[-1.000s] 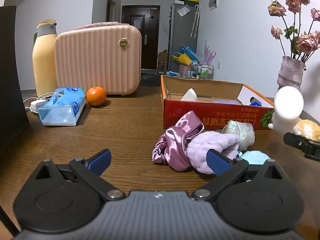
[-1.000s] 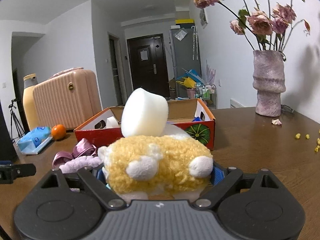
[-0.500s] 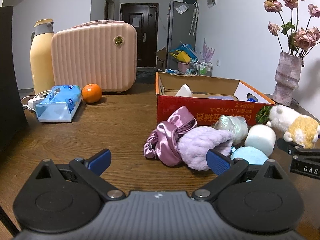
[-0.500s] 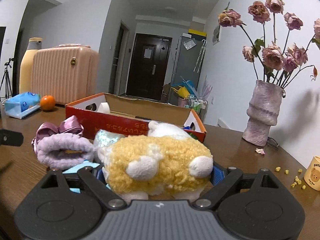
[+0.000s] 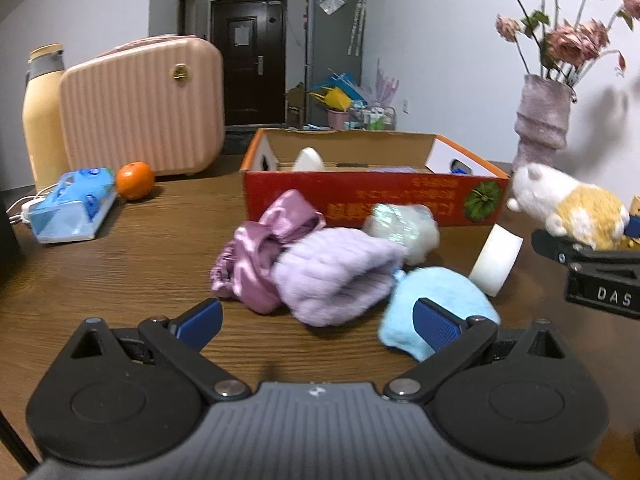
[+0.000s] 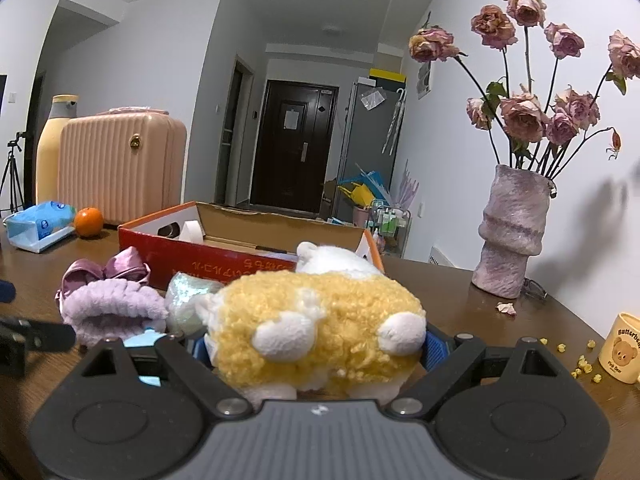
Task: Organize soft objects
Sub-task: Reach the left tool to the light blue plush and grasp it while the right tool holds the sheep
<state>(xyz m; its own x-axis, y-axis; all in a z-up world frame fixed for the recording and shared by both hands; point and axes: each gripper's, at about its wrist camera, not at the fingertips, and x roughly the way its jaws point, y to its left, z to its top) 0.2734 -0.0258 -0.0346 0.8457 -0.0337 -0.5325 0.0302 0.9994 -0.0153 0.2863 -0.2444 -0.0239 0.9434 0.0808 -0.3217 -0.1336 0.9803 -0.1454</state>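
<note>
My right gripper [image 6: 316, 350] is shut on a yellow and white plush toy [image 6: 316, 320], held just right of the red cardboard box [image 6: 224, 258]; it also shows in the left wrist view [image 5: 576, 210]. My left gripper [image 5: 316, 318] is open and empty, just short of a pile of soft things on the table: a pink satin scrunchie [image 5: 260, 244], a lilac fluffy headband [image 5: 336, 272], a light blue fluffy piece [image 5: 432, 300], a shiny pale pouf [image 5: 404, 228] and a white sponge [image 5: 496, 258]. The box [image 5: 360, 196] is open, with a white piece inside.
A pink suitcase [image 5: 144, 108], a yellow bottle [image 5: 40, 116], an orange [image 5: 135, 180] and a blue tissue pack [image 5: 72, 204] stand at the far left. A vase of dried roses [image 6: 512, 232] and a small bear cup [image 6: 622, 348] are at the right.
The white sponge has dropped off the plush toy onto the table beside the pile. My left gripper has moved closer to the pile. My right gripper has swung right with the plush.
</note>
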